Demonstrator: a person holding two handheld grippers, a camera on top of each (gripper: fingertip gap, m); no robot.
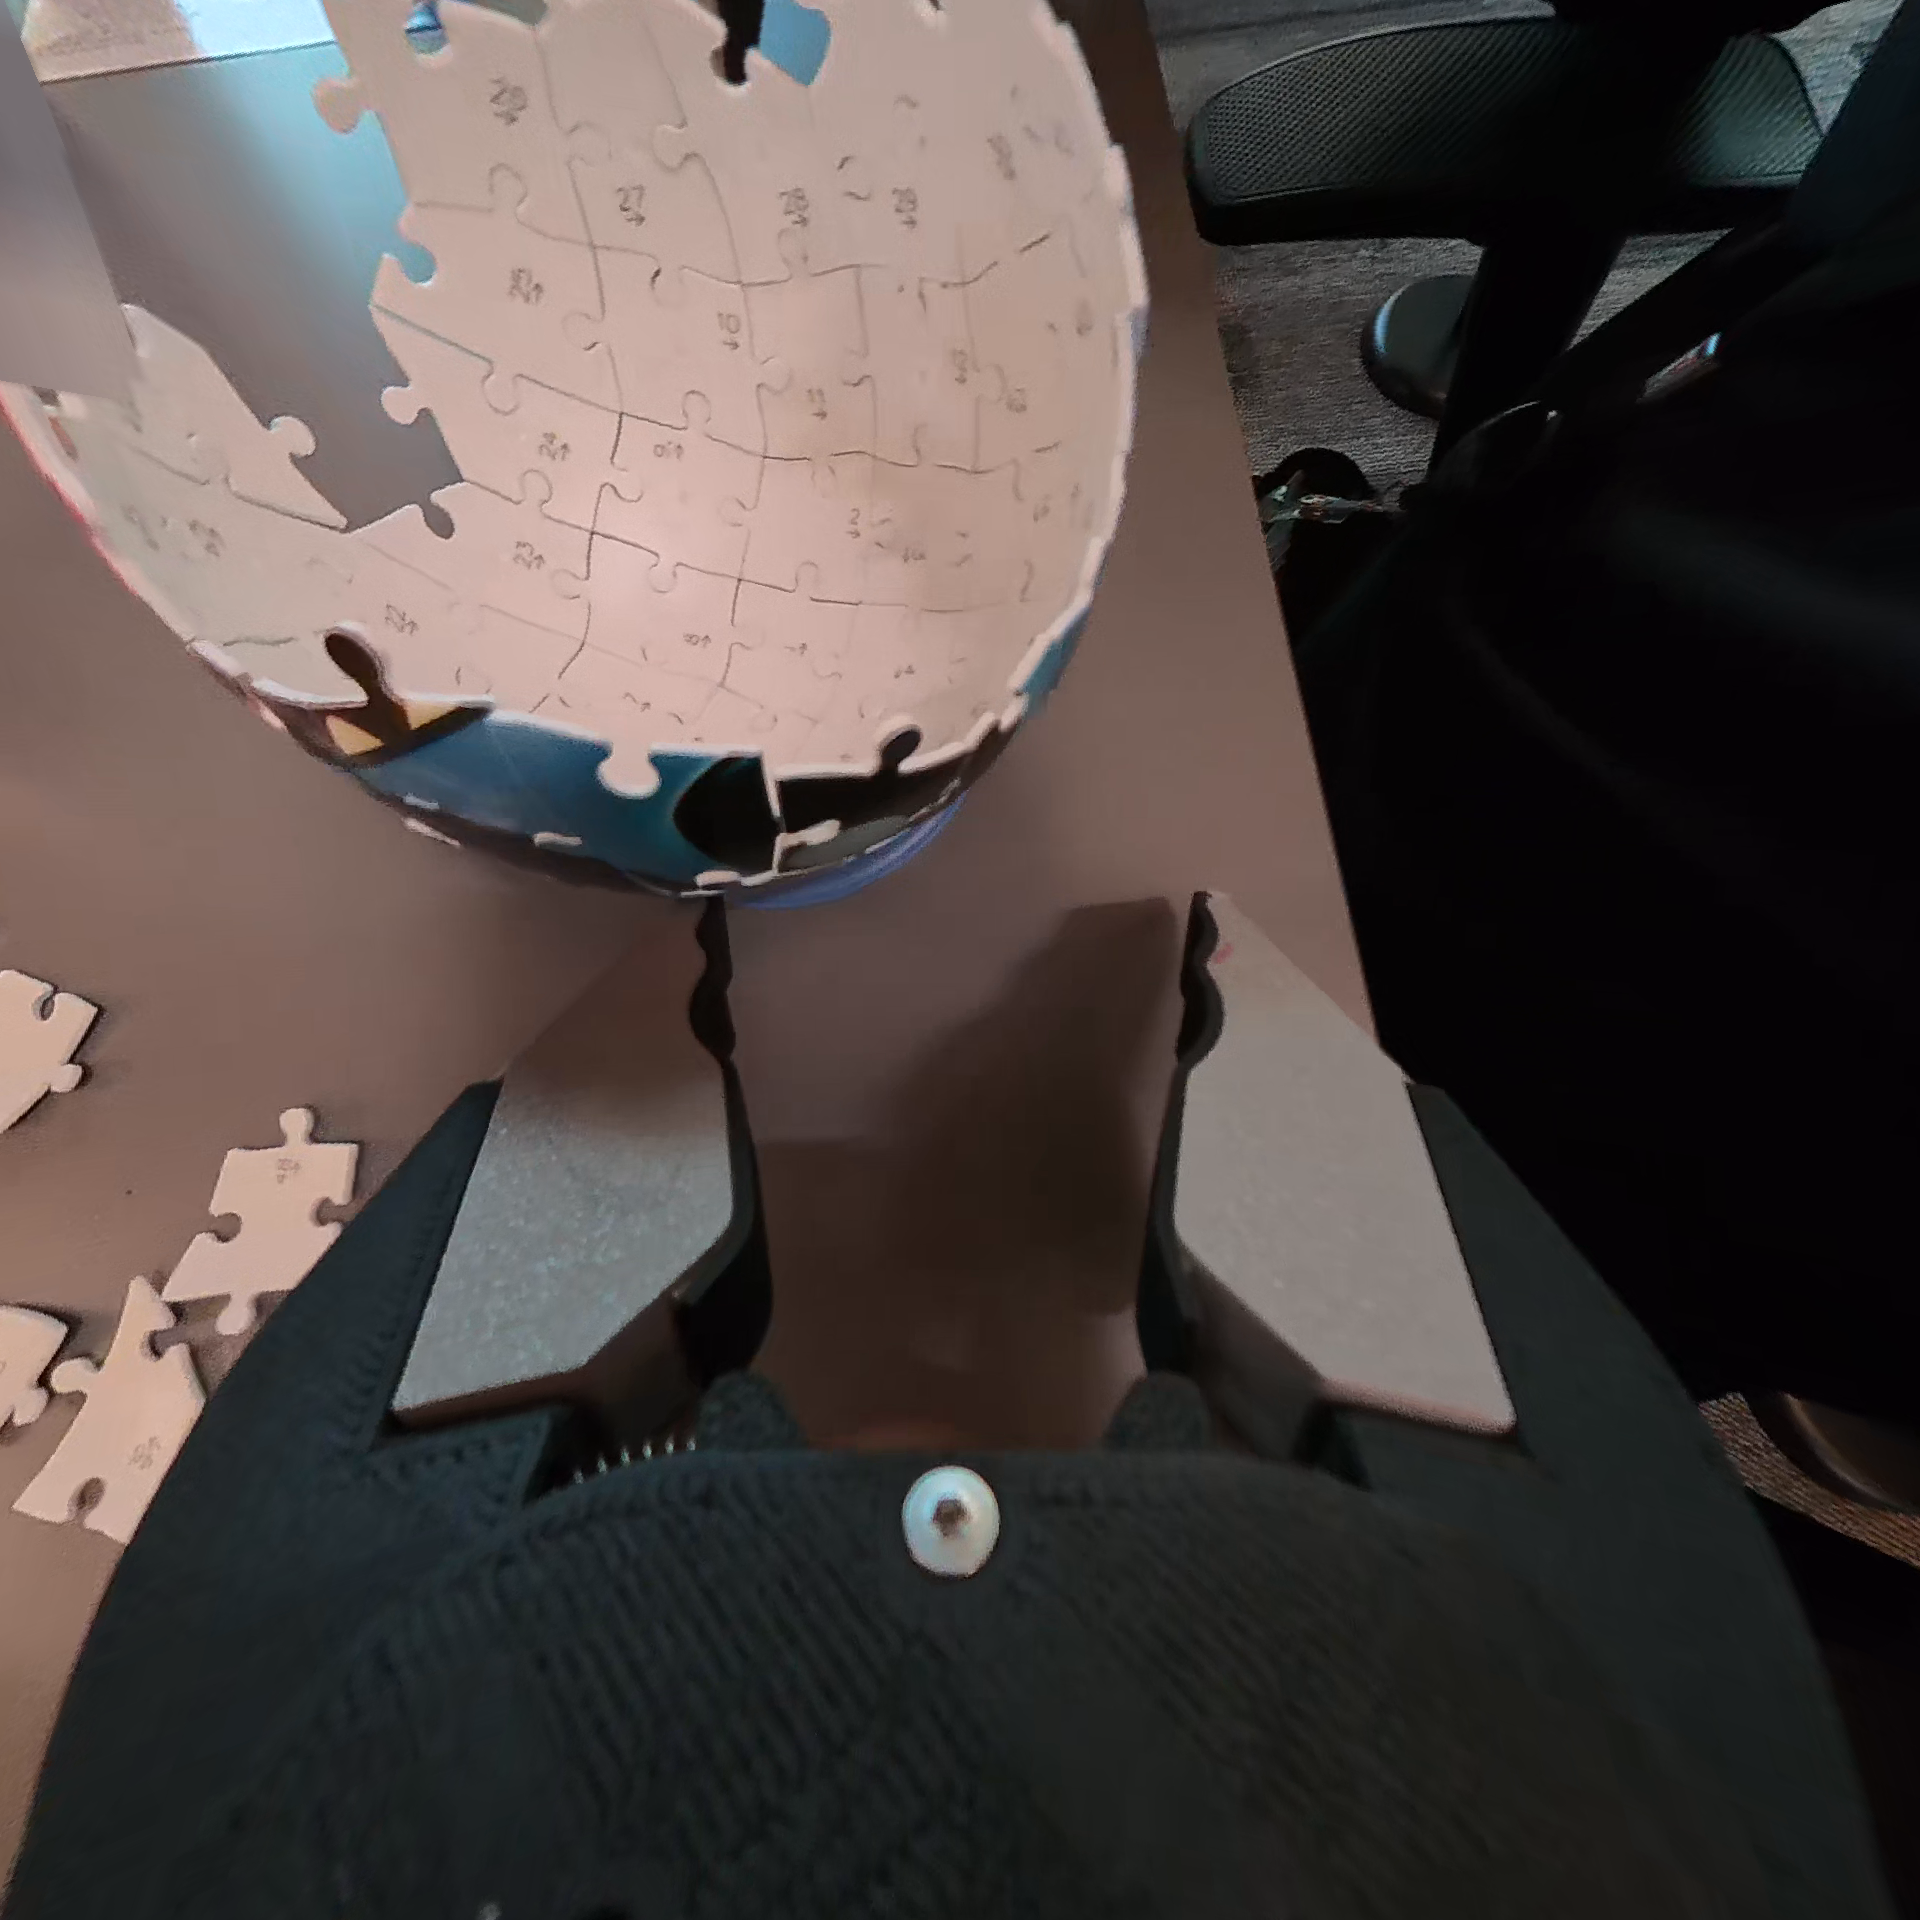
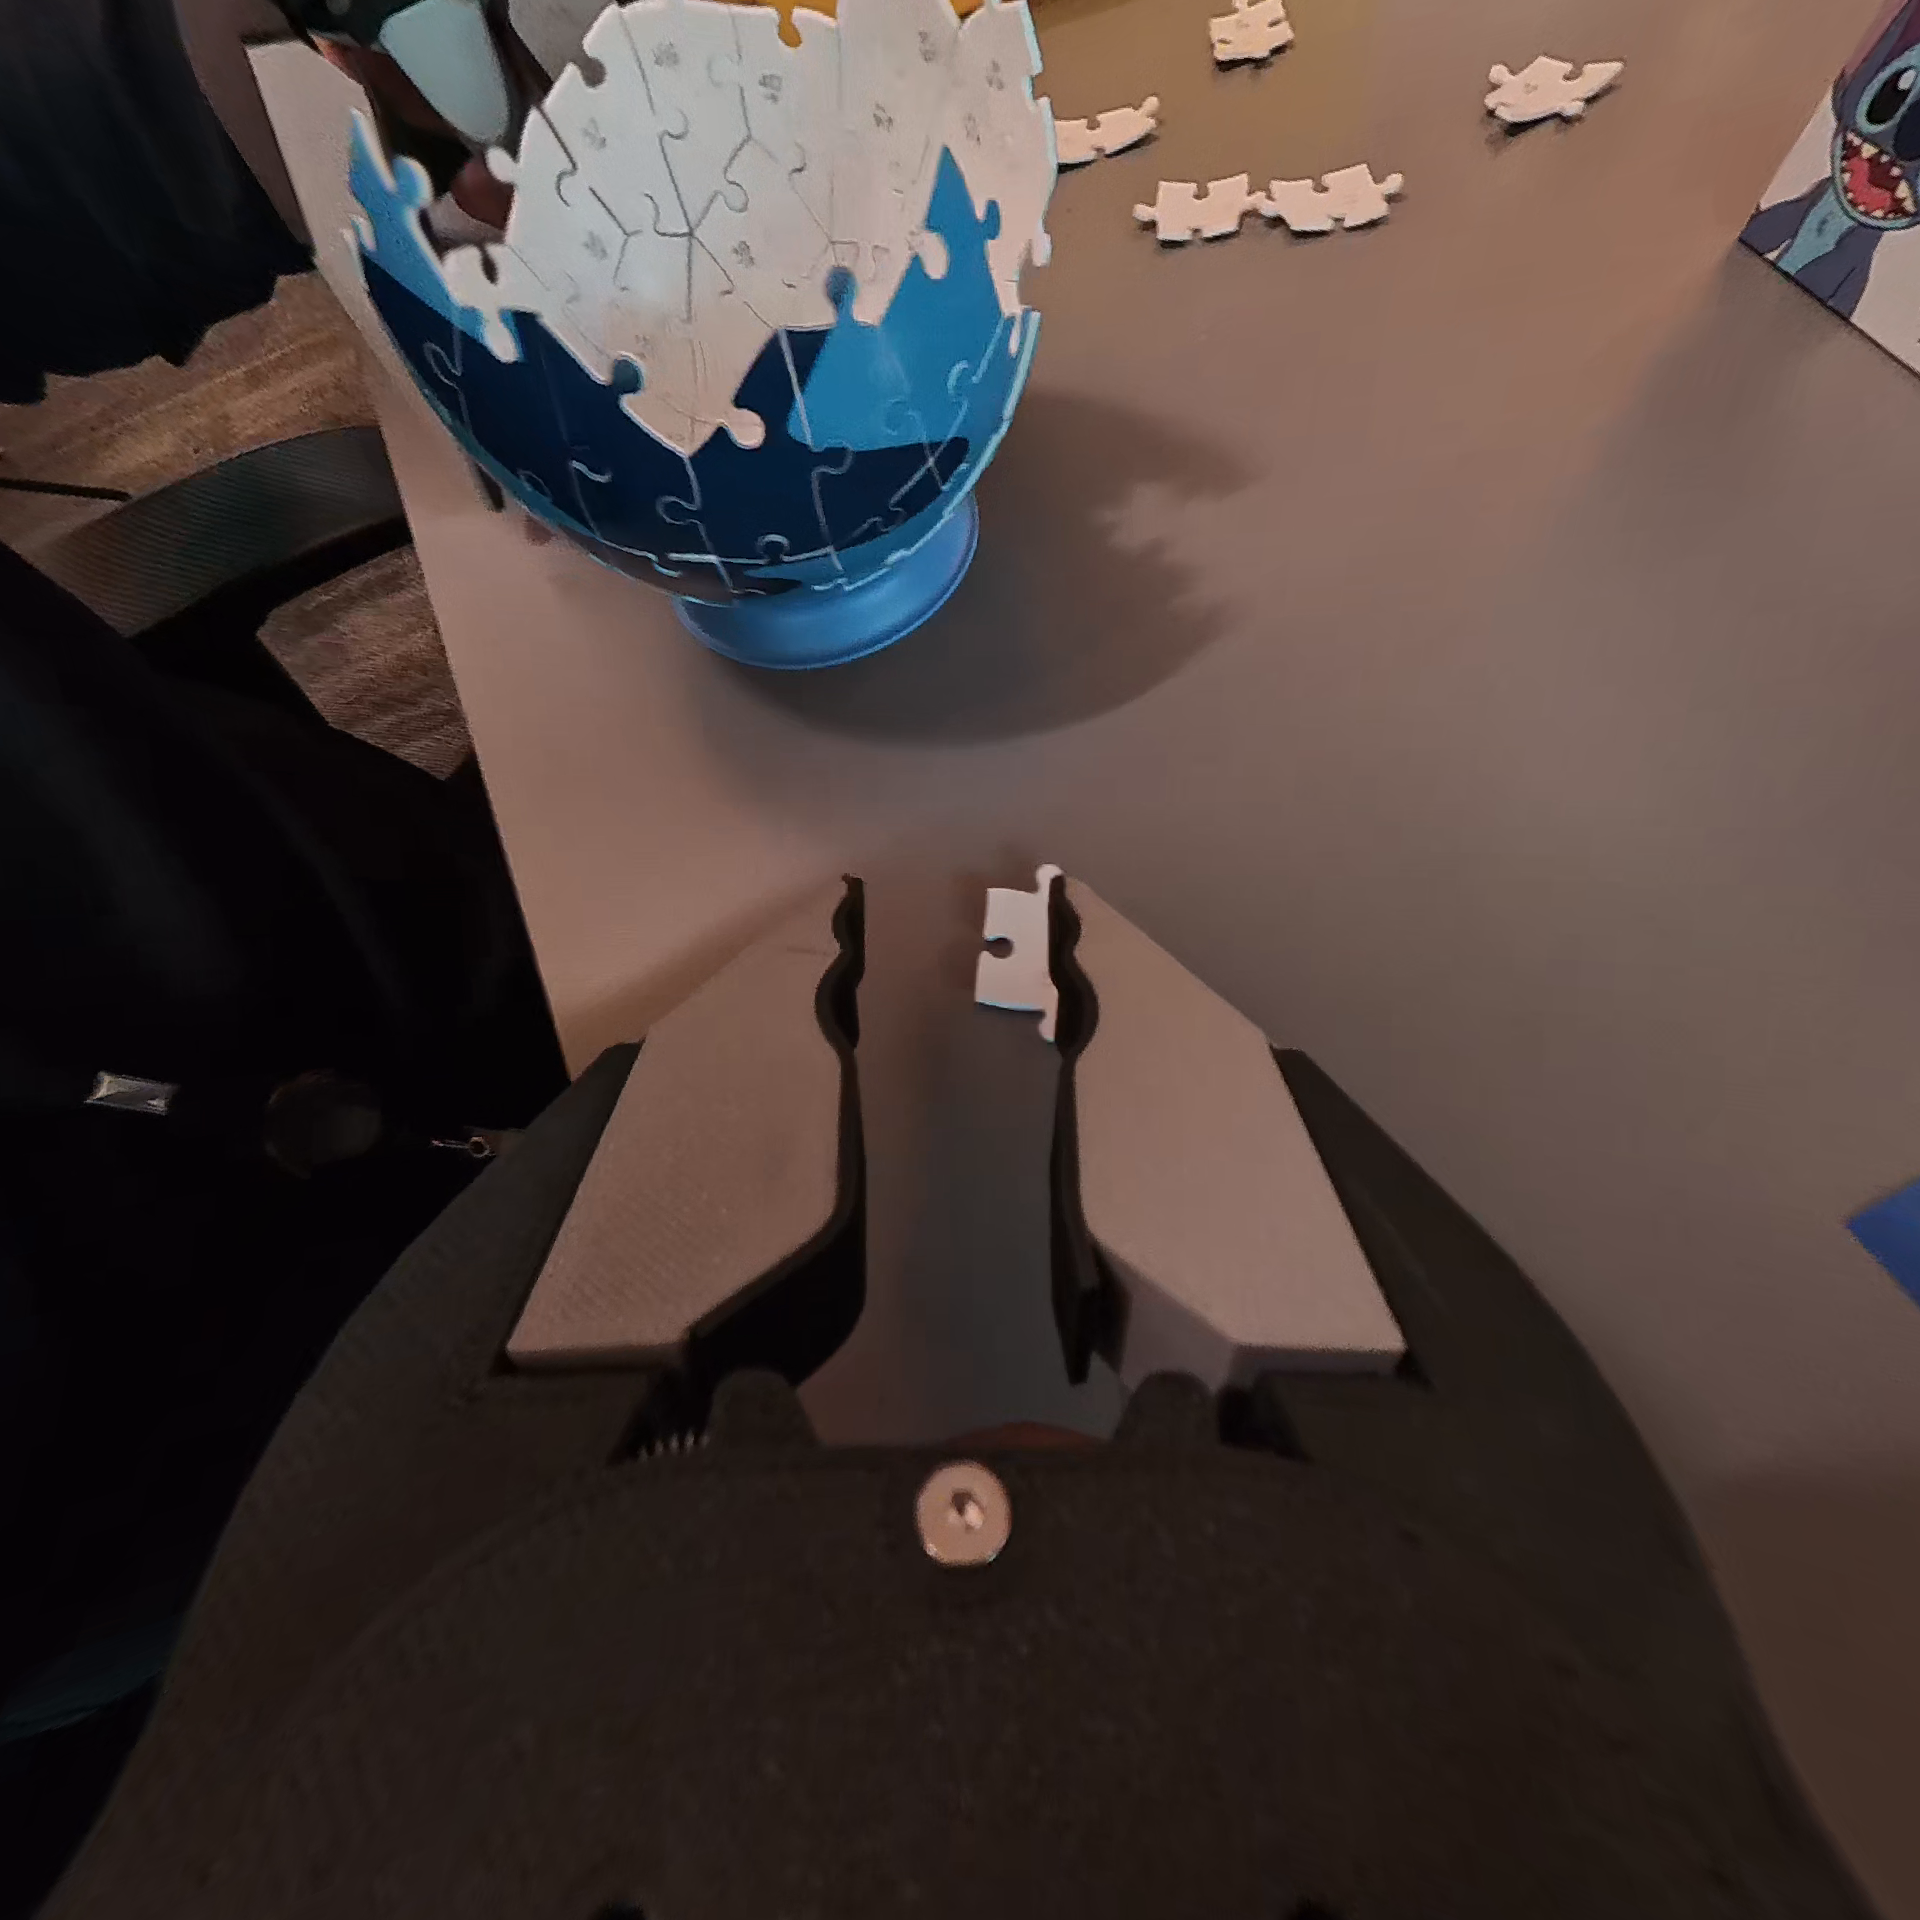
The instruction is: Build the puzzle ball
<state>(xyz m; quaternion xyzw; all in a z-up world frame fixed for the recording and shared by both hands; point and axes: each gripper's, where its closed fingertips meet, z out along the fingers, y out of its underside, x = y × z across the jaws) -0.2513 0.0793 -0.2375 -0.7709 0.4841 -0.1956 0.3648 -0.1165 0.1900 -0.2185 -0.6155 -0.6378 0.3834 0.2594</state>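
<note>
The half-built puzzle ball [image 1: 727, 416] is an open shell, white and numbered inside, blue outside, and it stands on a blue ring stand [image 2: 831, 613] near the table edge. The right wrist view shows the ball [image 2: 727, 260] from the other side. My left gripper [image 1: 956, 935] is open and empty, its fingertips just short of the ball's lower rim. My right gripper [image 2: 954, 914] is open and farther from the ball. A single white puzzle piece [image 2: 1013, 951] lies against the inner side of its right finger; I cannot tell if it touches.
Several loose white pieces lie on the brown table to the left of my left gripper [image 1: 270, 1216] and beyond the ball [image 2: 1268, 203]. A picture box [image 2: 1860, 177] stands at the far right. The table edge [image 1: 1299, 727] runs close by, with an office chair [image 1: 1507, 125] past it. Spacing between my two grippers at the tips: around 20 centimeters. My right tips are about 25 centimeters from the ball [image 2: 1268, 203], my left tips only 15 centimeters.
</note>
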